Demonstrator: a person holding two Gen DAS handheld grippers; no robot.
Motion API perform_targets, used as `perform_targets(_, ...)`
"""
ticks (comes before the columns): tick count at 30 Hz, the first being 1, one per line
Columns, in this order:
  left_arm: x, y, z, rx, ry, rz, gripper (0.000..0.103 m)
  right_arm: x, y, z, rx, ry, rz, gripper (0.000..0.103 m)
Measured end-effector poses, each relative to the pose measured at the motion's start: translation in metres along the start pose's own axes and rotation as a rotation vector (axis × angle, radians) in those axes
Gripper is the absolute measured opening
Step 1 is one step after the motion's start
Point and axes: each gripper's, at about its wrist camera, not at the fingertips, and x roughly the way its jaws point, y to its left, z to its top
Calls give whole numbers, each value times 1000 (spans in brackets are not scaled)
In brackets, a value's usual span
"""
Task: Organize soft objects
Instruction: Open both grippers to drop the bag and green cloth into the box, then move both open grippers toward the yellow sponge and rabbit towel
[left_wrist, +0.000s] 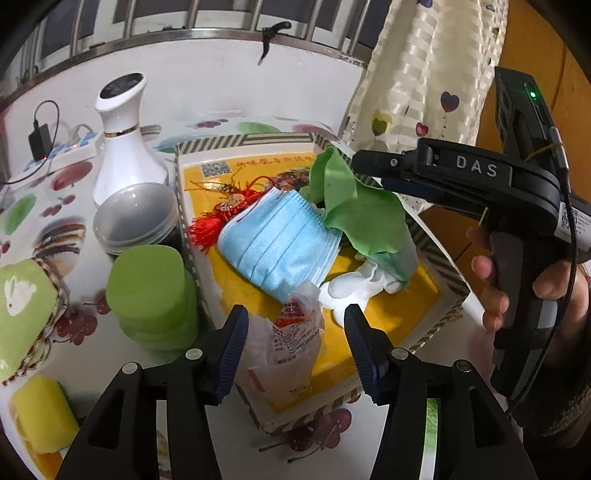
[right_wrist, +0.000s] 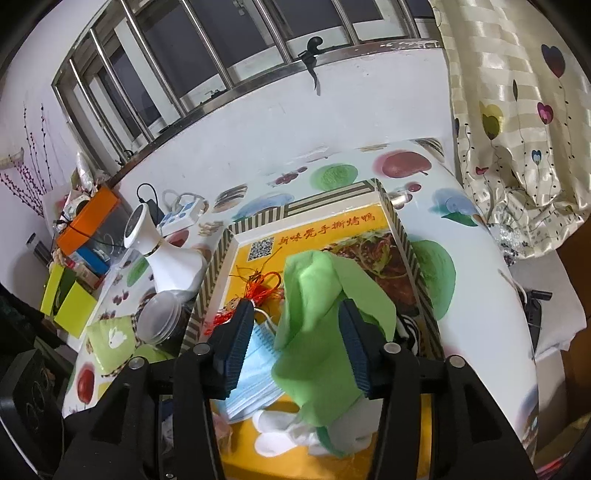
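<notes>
from the left wrist view, my left tool (left_wrist: 295, 321) stood with its jaws apart over the near end of the box (left_wrist: 452, 286), a shallow one with striped walls and a yellow printed floor. a crumpled clear plastic bag (left_wrist: 291, 343) with red print lay between the fingers, and neither pad pressed on it. further in lay a blue face mask (left_wrist: 280, 240), a red tassel (left_wrist: 214, 225) partly under it, a white sock (left_wrist: 354, 286) and a green cloth (left_wrist: 354, 210) draped over the far corner. the right tool (left_wrist: 360, 159) reached in from the side, held by a hand (left_wrist: 517, 280), its tip at the cloth; i could not tell its grip from here. on the surface (left_wrist: 229, 99) beside the box stood a white vase (left_wrist: 123, 144), a clear lidded tub (left_wrist: 135, 221), a stack of green sponges (left_wrist: 151, 295), a yellow sponge (left_wrist: 44, 417) and a green rabbit pouch (left_wrist: 22, 306).

from the right wrist view, my right tool (right_wrist: 295, 350) was open, jaws well apart, with the green cloth (right_wrist: 317, 325) hanging loose between the fingers and spilling down onto the sock (right_wrist: 273, 439). no pad clamped it. the mask (right_wrist: 255, 384) lay under the left finger, all inside the box (right_wrist: 406, 243).
</notes>
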Motion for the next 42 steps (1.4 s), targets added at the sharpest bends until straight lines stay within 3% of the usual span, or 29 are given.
perform_targets(12,-38,-2,-10,1,-74,13,57,-30,21,-16,-13,-40,26,49)
perform_targets(28,-73,17,-29,-44,-112,62,58,-52,55,-46,-26,-72,77,49)
perform_targets(42,-93,59,-59,-100,-109,193,58,-42,95,-75,-90,-45,98,49)
